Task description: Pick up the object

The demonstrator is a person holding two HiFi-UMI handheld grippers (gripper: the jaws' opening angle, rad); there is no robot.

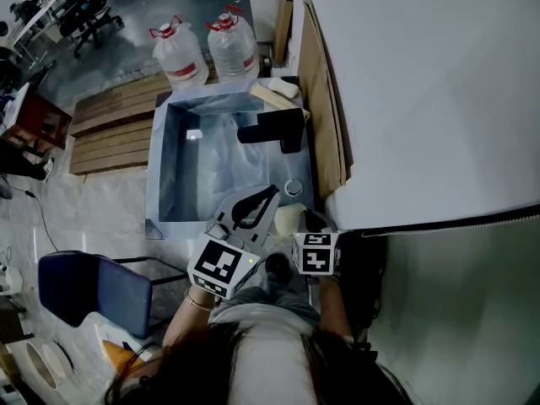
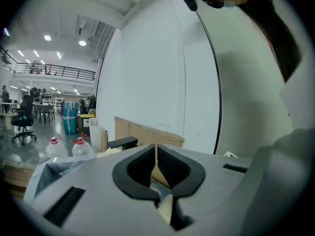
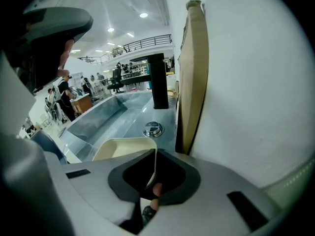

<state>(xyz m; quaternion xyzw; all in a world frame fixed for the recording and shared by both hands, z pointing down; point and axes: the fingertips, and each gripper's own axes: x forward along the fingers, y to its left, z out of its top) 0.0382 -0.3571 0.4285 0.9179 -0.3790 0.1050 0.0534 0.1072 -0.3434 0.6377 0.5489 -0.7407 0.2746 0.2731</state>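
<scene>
Person standing at a steel sink (image 1: 165,163), seen from above, with a hand-held gripper in each hand. The right hand-held gripper (image 3: 154,155) has its jaws closed on the thin side wall of a cream tub (image 3: 122,149), which sits on the sink's near right corner, just short of a round chrome drain knob (image 3: 153,129). From overhead the tub shows as a pale shape between the two hand-held grippers. The left hand-held gripper (image 2: 156,150) is held beside it, raised over the basin's near edge, its jaws pressed together with nothing between them. A black faucet (image 1: 278,127) stands at the far right of the basin. Flat brown cardboard (image 1: 321,99) leans upright against the white wall to the right of the sink. Two clear water jugs (image 1: 179,54) with red caps stand on the floor beyond the sink, next to stacked wooden boards (image 1: 110,125). A blue chair (image 1: 93,285) is at the person's left.
</scene>
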